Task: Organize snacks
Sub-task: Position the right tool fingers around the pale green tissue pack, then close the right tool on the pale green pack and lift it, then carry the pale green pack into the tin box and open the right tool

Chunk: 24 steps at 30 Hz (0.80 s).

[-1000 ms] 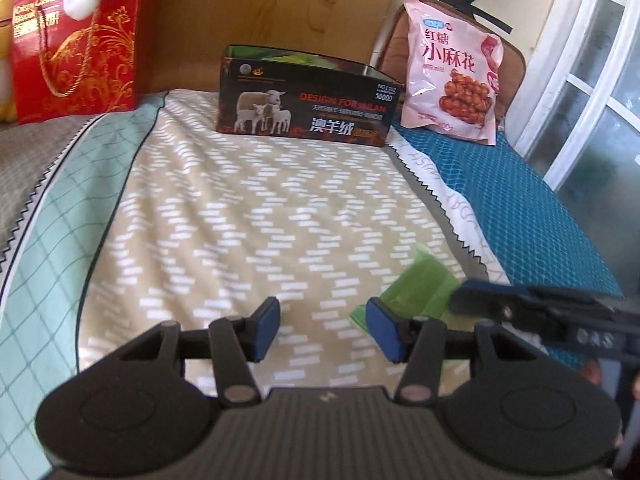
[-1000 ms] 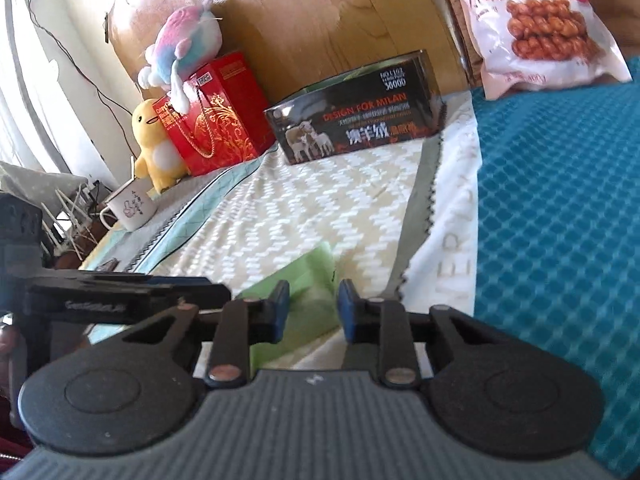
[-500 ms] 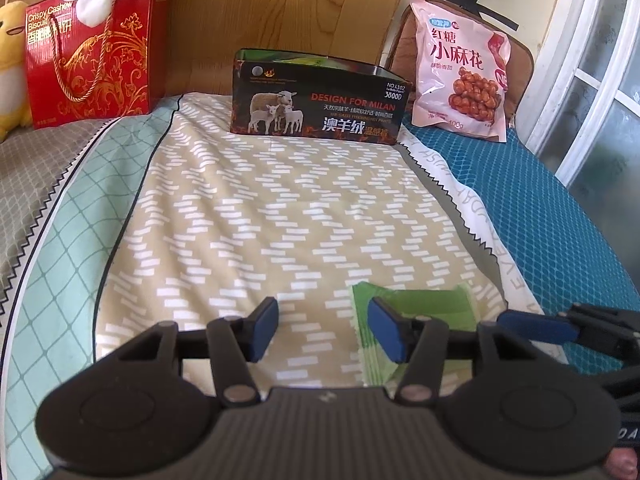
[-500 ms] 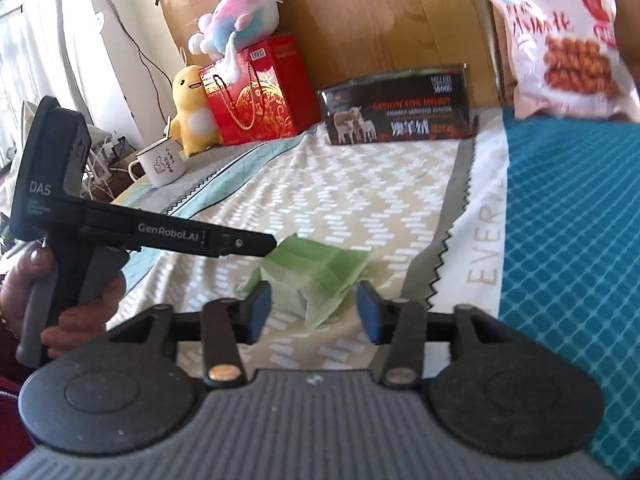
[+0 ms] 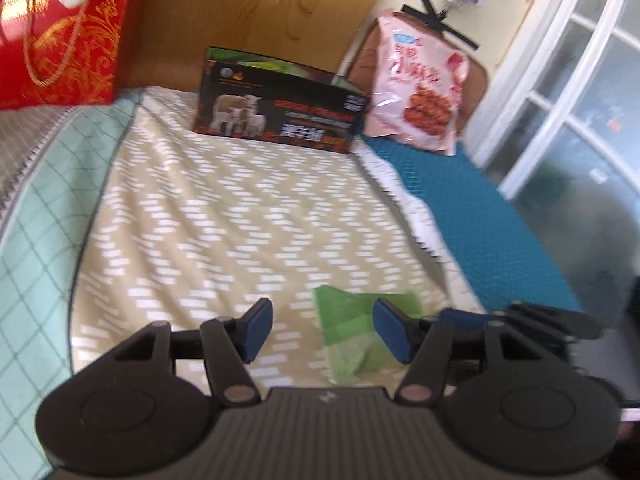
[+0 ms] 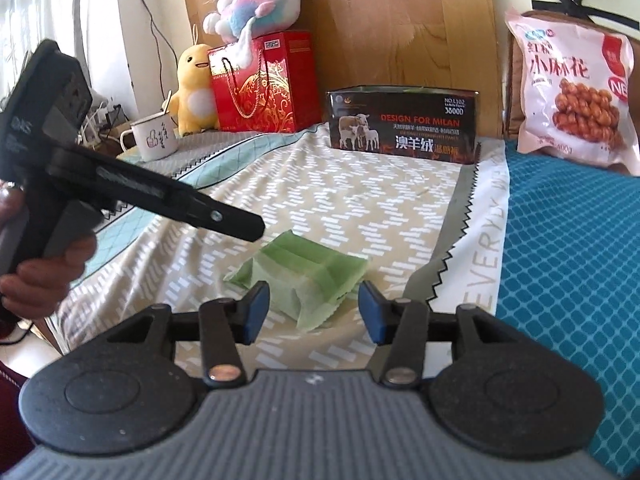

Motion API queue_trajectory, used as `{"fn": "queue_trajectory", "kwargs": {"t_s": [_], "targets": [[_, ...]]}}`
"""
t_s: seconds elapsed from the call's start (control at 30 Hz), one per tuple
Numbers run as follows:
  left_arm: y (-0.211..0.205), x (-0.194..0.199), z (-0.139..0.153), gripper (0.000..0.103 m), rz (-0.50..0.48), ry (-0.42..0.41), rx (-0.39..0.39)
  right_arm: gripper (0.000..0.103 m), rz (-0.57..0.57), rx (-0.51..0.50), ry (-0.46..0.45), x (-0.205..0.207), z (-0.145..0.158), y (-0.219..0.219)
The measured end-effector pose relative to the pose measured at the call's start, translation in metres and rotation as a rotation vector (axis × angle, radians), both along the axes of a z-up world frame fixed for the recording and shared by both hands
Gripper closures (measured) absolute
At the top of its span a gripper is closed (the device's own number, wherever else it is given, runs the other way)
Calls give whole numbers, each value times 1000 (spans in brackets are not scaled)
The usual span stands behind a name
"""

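Observation:
A green snack packet point(image 6: 304, 268) lies flat on the beige patterned bedspread point(image 6: 360, 208), untouched by either gripper. My right gripper point(image 6: 314, 312) is open just in front of it, and the packet shows beyond the gap between the fingers. My left gripper point(image 5: 324, 332) is open with its jaws still opening. The same packet point(image 5: 352, 320) lies on the bed partly behind its right finger, and the pads do not press it. In the right wrist view the left gripper point(image 6: 240, 226) hovers over the packet's left side, held by a hand point(image 6: 44, 276).
A black open-topped box with sheep on it point(image 6: 404, 124) stands against the wooden headboard. A pink snack bag point(image 6: 576, 96) leans at the back right above a teal cover point(image 6: 568, 264). At the back left are a red gift bag point(image 6: 264, 84), plush toys and a white mug point(image 6: 154, 136).
The right gripper's jaws have spread from nearly shut to open, leaving the green packet lying on the bed. That view has rolled level. The left gripper's jaws have widened a little.

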<state>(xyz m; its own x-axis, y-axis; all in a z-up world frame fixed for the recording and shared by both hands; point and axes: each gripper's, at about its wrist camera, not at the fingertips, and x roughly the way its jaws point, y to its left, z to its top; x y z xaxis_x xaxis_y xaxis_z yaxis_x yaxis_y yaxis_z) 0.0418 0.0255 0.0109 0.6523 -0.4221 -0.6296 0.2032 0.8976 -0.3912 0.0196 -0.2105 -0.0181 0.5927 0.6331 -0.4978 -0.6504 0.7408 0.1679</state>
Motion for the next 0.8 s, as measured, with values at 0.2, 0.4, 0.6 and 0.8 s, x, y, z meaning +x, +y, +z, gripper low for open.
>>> {"fn": "queue_trajectory", "kwargs": {"t_s": [0.2,0.4,0.6,0.8], "targets": [[-21,2,-7,47,-150,41,-45,50,32,-56,-26,-1,-6,12],[-35,5,-8,62,-162,2,16,53,15,-99,-75,2,-6,23],[-19,28,20,66,-135,-71,-21,56,-28,-76,-128,27,9,30],[-8,84,75,65,-98,-244,61,56,-60,-42,-273,95,50,50]]}}
